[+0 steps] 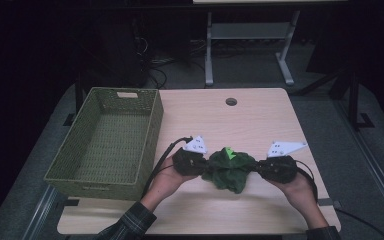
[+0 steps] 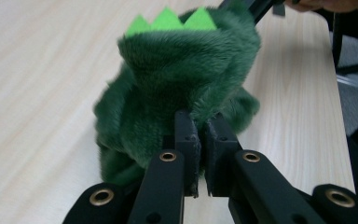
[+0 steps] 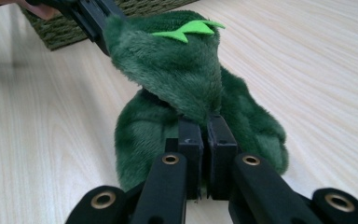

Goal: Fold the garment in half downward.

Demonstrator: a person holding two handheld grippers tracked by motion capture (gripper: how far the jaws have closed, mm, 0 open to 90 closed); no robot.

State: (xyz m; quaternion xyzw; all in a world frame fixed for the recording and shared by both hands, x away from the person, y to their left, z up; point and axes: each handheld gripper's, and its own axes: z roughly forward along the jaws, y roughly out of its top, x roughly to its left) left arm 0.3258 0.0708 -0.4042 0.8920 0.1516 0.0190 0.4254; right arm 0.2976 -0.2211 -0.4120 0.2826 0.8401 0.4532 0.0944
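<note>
Beside the green basket (image 1: 105, 142), on the counter (image 1: 260, 120), the soft green toy (image 1: 228, 170) hangs between the left gripper (image 1: 204, 165) and right gripper (image 1: 256, 166), both jaws pinched tight on its fur, likely to carry it together.

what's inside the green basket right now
Nothing that shows: the basket has a bare woven floor. Its near wall hides the strip of floor just behind it. The plush toy is outside on the table, pinched between both grippers.
</note>
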